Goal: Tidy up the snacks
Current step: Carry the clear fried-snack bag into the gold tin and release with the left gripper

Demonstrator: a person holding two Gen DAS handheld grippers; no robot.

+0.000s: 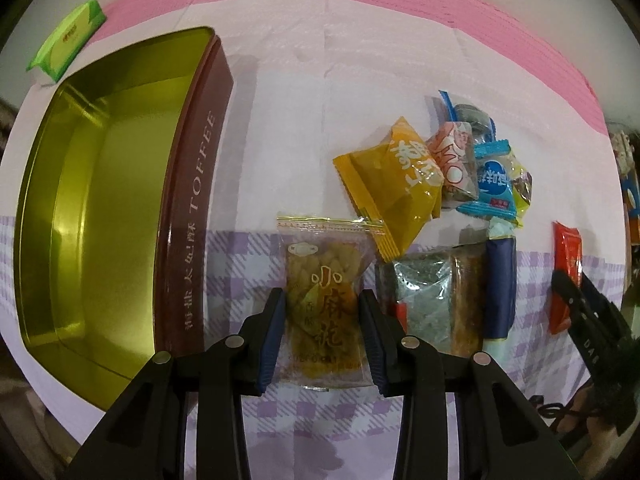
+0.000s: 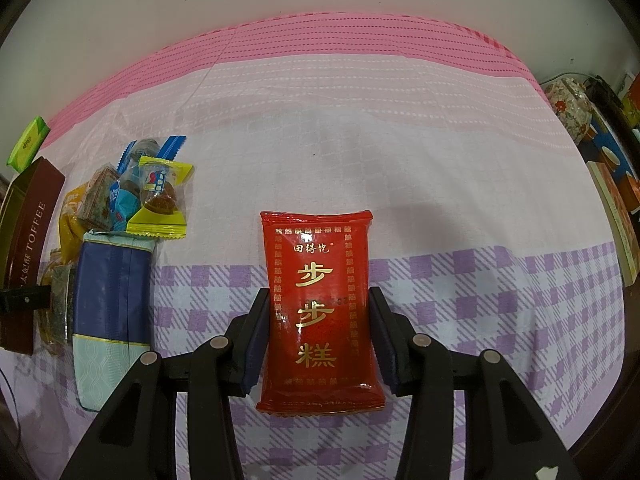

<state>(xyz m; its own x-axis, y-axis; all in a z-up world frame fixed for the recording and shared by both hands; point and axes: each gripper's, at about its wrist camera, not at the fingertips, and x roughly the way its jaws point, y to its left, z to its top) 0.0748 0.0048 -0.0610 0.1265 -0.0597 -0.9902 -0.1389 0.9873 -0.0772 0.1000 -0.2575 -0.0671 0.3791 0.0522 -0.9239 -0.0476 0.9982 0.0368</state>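
Tin (image 1: 120,208) lies left of the left gripper (image 1: 320,340), whose jaws clamp the twist pack (image 1: 322,292) lengthwise; right gripper (image 2: 318,336) clamps the red pack (image 2: 320,300), farther off.

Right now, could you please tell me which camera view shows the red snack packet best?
The right wrist view shows it best: the red snack packet lies centred between that gripper's fingers, its gold lettering fully readable. In the left wrist view the same packet is only a small, distorted sliver near the right edge, partly hidden by the other gripper.
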